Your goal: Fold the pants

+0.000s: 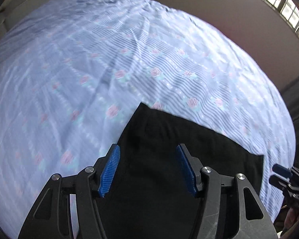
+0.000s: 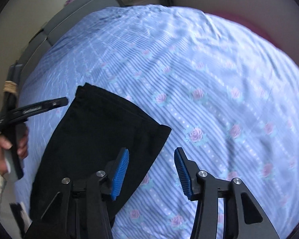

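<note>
The black pants lie folded flat on a blue striped bedsheet with pink roses. In the left wrist view my left gripper is open and empty, hovering above the pants. In the right wrist view the pants lie at the lower left as a folded rectangle. My right gripper is open and empty above their right edge. The left gripper shows at the left of that view, held in a hand. The right gripper shows at the right edge of the left wrist view.
The bedsheet covers a bed that fills most of both views. A grey headboard or cushion stands at the far left. A wall and a barred window are beyond the bed.
</note>
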Demonstrator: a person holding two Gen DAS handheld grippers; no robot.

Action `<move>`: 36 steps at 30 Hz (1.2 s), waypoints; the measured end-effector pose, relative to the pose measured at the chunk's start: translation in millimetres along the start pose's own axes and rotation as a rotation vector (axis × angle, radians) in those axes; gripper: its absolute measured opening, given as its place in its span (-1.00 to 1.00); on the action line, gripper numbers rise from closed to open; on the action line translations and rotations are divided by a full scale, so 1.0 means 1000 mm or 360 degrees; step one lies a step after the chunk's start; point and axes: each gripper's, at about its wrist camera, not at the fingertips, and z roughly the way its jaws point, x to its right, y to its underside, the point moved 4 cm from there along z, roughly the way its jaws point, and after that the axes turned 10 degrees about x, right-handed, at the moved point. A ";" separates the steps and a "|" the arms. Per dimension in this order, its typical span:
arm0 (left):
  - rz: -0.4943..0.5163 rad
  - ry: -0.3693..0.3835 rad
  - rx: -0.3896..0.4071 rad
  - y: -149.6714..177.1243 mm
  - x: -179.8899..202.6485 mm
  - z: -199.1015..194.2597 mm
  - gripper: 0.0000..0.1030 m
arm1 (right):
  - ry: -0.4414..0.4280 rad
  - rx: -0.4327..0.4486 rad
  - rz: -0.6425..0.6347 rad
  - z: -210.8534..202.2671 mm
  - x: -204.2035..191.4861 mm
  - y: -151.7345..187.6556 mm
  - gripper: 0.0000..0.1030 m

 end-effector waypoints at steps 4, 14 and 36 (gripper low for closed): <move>-0.0051 -0.0004 -0.0053 -0.010 -0.002 0.026 0.02 | -0.0011 -0.0032 0.0172 0.020 0.014 0.001 -0.18; -0.0095 -0.0006 -0.0083 -0.011 -0.005 0.040 -0.83 | -0.0105 -0.0083 0.0261 0.044 0.018 0.004 -0.65; -0.0370 -0.0239 0.0269 0.050 -0.046 -0.156 0.16 | -0.0100 0.0153 -0.0310 -0.043 -0.055 -0.040 0.08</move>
